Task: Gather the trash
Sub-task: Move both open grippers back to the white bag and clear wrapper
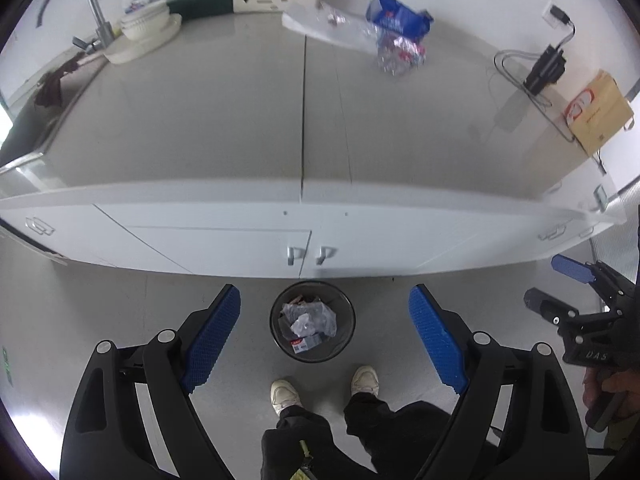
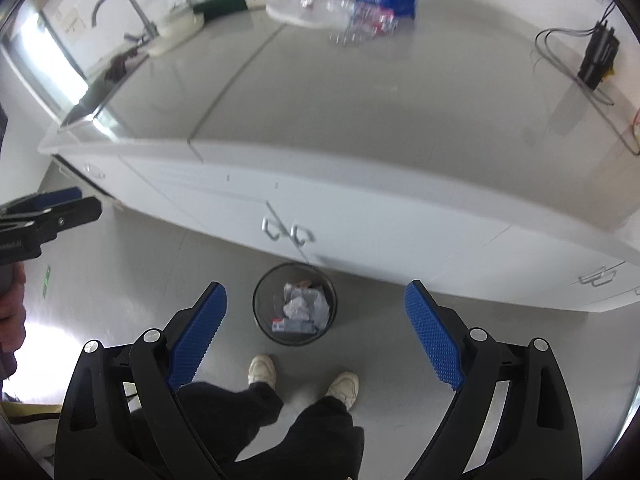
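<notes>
Desk (image 1: 224, 120): a long pale top over white cabinets, and it filled the upper half of both views.
Sink end: at the desk's left stood a curved faucet (image 1: 76, 8), with stacked white bowls (image 1: 146, 20) just beside it.
Waste bin (image 1: 312, 321): a round dark mesh bin stood on the floor right in front of the cabinet doors, and crumpled clear wrappers and a small printed packet already lay inside it.
Blue bag (image 1: 398, 16): a torn blue packet sat at the far back of the desk, well apart from the bin.
Crinkled wrapper (image 1: 400, 54): shiny clear plastic lay on the desk touching the blue bag's front.
Brown box (image 1: 600, 110): it sat at the desk's right end, near a black adapter (image 1: 546, 68) and its cables.
Left gripper (image 1: 324, 340): fingers spread wide, nothing between them, held above the floor with the bin framed in the gap.
Right gripper (image 2: 316, 336): fingers wide apart too, empty, the same bin seen between them.
Shoes (image 1: 285, 396): the person's pale shoes stood just short of the bin.
</notes>
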### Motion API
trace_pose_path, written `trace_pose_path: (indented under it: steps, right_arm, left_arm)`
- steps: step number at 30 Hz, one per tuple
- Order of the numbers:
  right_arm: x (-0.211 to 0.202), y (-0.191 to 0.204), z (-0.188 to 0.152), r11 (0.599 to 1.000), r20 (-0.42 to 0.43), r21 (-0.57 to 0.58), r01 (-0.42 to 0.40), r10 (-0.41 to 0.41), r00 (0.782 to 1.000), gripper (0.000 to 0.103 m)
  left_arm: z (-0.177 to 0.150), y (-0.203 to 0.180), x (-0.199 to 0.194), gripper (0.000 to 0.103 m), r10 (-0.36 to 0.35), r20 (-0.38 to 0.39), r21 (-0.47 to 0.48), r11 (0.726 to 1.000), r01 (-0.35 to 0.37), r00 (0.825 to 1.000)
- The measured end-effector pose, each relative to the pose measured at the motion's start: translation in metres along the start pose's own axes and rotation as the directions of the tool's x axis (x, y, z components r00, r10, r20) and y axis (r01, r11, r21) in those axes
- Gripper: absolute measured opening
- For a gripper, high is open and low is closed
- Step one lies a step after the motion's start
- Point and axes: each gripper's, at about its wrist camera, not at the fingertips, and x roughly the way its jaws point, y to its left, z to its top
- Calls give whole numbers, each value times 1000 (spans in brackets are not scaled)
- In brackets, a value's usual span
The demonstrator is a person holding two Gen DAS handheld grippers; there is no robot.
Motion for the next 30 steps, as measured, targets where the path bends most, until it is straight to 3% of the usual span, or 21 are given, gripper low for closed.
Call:
trace_pose_path:
  steps: [5,13,20,23,26,30]
  right_arm:
    - [-39,7,44,1000,103,-10,23,-22,994,91]
    - [-47,23,78,998,148,51,46,-53,988,91]
    - [-55,21,92,991,153,91,102,-115,981,91]
    - [-50,10,106,990,152,90,113,-126,980,91]
    - [-39,-3,125,991,150,88,100,-112,982,91]
    - [-17,-27,155,995,153,71,66,-76,985,91]
  left_arm:
    - [34,8,-45,86,24,99,-3,1000,-24,995]
    - [66,31,-75,86,16,184,15,1000,-19,983]
    - [88,49,-69,86,-2,179,61,998,-9,984]
    - [99,56,-62,87,25,213,87,995,-44,977]
    - [115,61,-45,87,45,222,114,991,-71,974]
    - [148,66,-18,87,25,198,66,997,-39,980]
